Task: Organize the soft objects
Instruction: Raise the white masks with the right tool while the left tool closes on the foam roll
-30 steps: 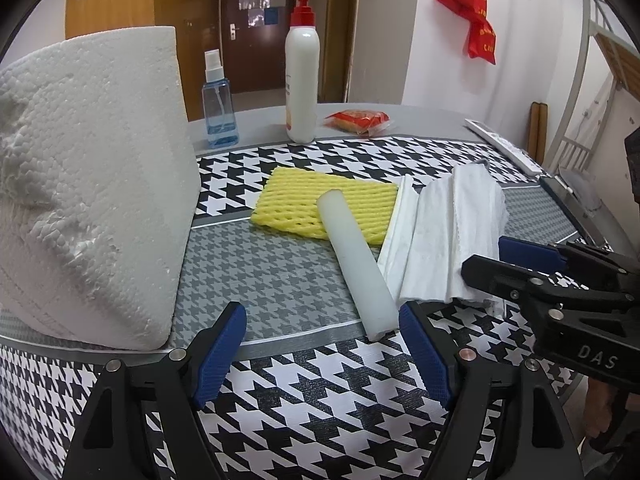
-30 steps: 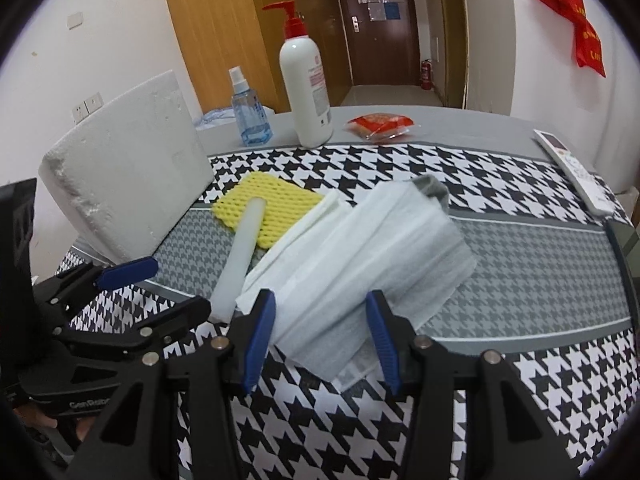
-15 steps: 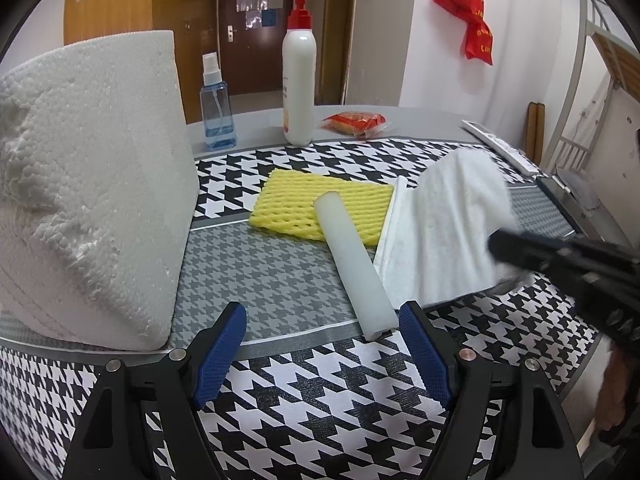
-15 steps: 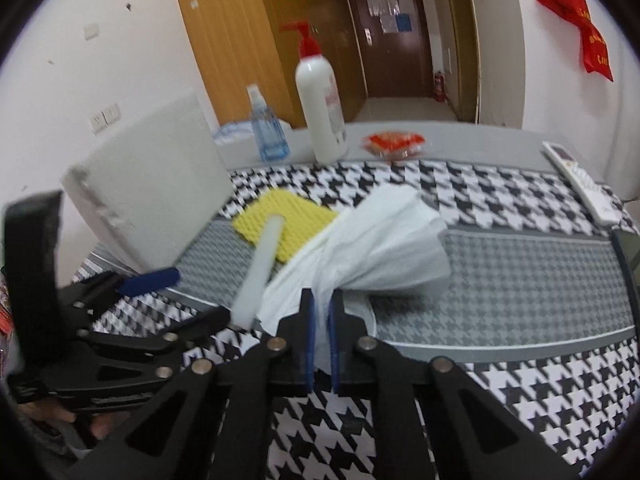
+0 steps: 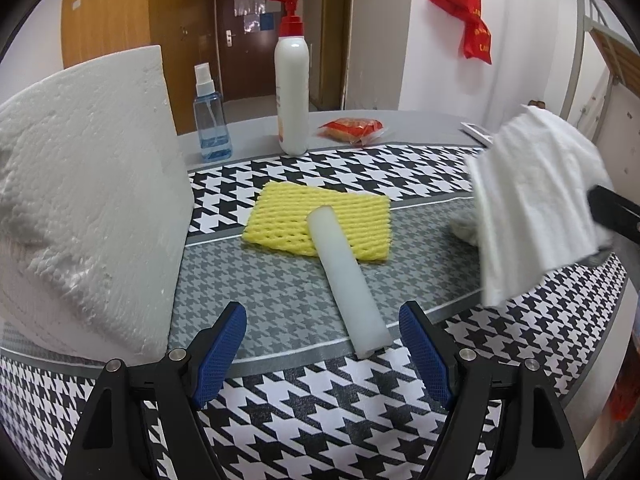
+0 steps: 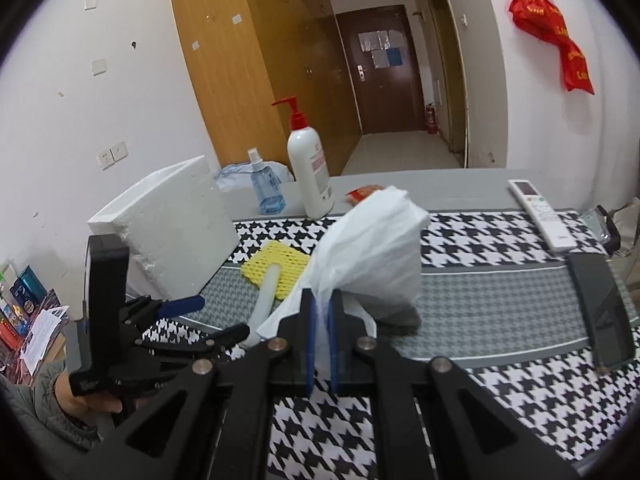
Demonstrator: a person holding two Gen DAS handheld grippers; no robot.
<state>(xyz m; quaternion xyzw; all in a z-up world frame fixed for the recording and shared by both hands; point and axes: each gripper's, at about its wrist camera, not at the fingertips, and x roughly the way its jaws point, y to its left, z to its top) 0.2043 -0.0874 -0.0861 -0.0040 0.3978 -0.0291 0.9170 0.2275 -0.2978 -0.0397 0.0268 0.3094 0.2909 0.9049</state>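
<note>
My right gripper [image 6: 320,312] is shut on a bunched white tissue cloth [image 6: 372,248], which hangs lifted above the table; the same cloth [image 5: 532,208] shows at the right of the left wrist view. A white foam rod [image 5: 348,276] lies partly on a yellow foam net [image 5: 316,222] in the middle of the table. My left gripper [image 5: 324,354] stands open at the table's near edge, with the rod's near end between its blue pads and untouched. A big white foam block [image 5: 80,200] stands at the left.
A white pump bottle [image 5: 292,92], a blue spray bottle [image 5: 210,120] and a red snack packet [image 5: 352,128] stand at the back. A remote control [image 6: 540,212] and a dark flat phone [image 6: 600,308] lie on the right of the houndstooth table [image 5: 320,412].
My right gripper closed on the white tissue cloth and lifted it off the table, up and to the right. The left gripper stayed where it was.
</note>
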